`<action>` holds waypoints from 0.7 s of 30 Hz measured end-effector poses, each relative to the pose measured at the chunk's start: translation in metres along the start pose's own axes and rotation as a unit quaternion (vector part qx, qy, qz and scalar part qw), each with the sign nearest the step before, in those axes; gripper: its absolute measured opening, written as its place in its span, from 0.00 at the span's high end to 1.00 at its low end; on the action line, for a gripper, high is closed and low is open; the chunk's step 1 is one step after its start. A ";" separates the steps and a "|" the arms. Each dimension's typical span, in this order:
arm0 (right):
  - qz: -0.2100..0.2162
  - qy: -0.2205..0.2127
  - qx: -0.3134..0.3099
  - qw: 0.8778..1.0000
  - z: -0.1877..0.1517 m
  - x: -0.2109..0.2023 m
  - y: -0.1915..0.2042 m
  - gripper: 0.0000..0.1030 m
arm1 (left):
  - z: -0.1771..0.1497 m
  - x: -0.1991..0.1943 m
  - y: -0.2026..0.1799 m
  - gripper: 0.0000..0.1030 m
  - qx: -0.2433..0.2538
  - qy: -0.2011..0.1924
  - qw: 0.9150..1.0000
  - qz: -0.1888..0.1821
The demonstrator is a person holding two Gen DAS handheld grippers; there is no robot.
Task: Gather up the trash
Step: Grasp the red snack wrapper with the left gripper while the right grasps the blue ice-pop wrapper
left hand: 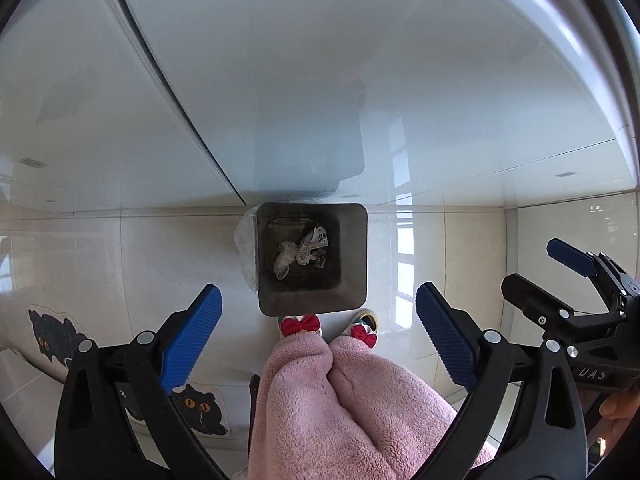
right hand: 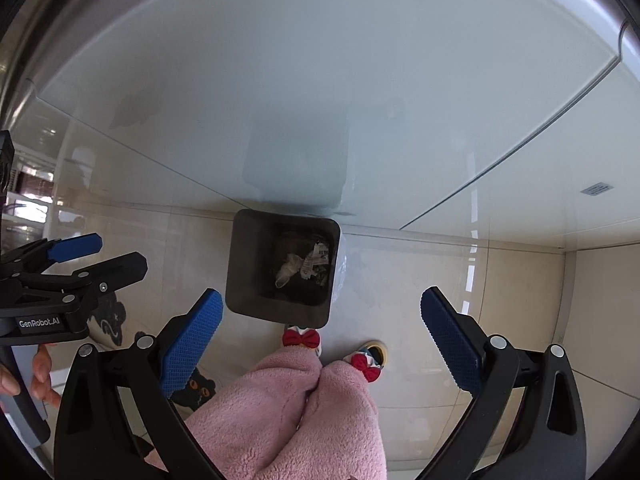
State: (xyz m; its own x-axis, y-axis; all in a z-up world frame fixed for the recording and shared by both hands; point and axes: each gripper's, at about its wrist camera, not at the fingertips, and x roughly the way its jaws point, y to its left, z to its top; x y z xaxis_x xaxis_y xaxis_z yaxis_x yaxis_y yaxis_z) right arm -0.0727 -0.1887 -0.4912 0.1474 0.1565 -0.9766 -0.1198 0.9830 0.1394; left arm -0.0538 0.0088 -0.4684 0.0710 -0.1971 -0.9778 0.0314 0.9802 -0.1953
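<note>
Two open claws, left claw (left hand: 318, 336), right claw (right hand: 322, 336), square grey bin (left hand: 352, 264), crumpled paper (left hand: 302, 254)

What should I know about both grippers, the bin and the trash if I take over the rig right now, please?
Left gripper: open, nothing between its fingers, pointing down above the bin.
Right gripper: open and empty too, beside the left one.
Bin: dark, square, on the tiled floor against a white panel, just past the person's slippers.
Done: crumpled paper trash lies at the bottom of the bin.
Left: no loose trash shows on the floor in either view; look elsewhere for more.
</note>
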 end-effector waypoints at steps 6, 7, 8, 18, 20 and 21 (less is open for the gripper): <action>0.016 -0.073 -0.019 0.997 0.017 -0.085 0.006 0.03 | 0.004 -0.083 -0.013 0.08 0.021 -0.056 0.998 0.011; 0.020 -0.090 -0.024 0.995 0.020 -0.101 0.007 0.03 | 0.005 -0.097 -0.014 0.08 0.023 -0.067 0.997 0.009; 0.025 -0.106 -0.028 0.994 0.022 -0.116 0.008 0.03 | 0.006 -0.110 -0.016 0.08 0.025 -0.077 0.997 0.006; 0.046 -0.238 0.015 0.970 0.050 -0.217 -0.009 0.03 | 0.034 -0.209 -0.034 0.08 0.042 -0.185 0.982 -0.010; 0.043 -0.250 0.019 0.967 0.058 -0.226 -0.013 0.03 | 0.038 -0.220 -0.039 0.08 0.051 -0.201 0.978 -0.011; 0.040 -0.256 0.022 0.966 0.061 -0.229 -0.016 0.03 | 0.041 -0.224 -0.041 0.08 0.054 -0.208 0.976 -0.012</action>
State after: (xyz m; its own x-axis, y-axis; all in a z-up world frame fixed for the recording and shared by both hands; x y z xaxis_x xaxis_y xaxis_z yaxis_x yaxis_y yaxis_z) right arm -0.0447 -0.2343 -0.2594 0.6064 0.2484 -0.7554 -0.1108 0.9671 0.2291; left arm -0.0297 0.0120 -0.2380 0.4676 -0.2326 -0.8528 0.1425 0.9720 -0.1870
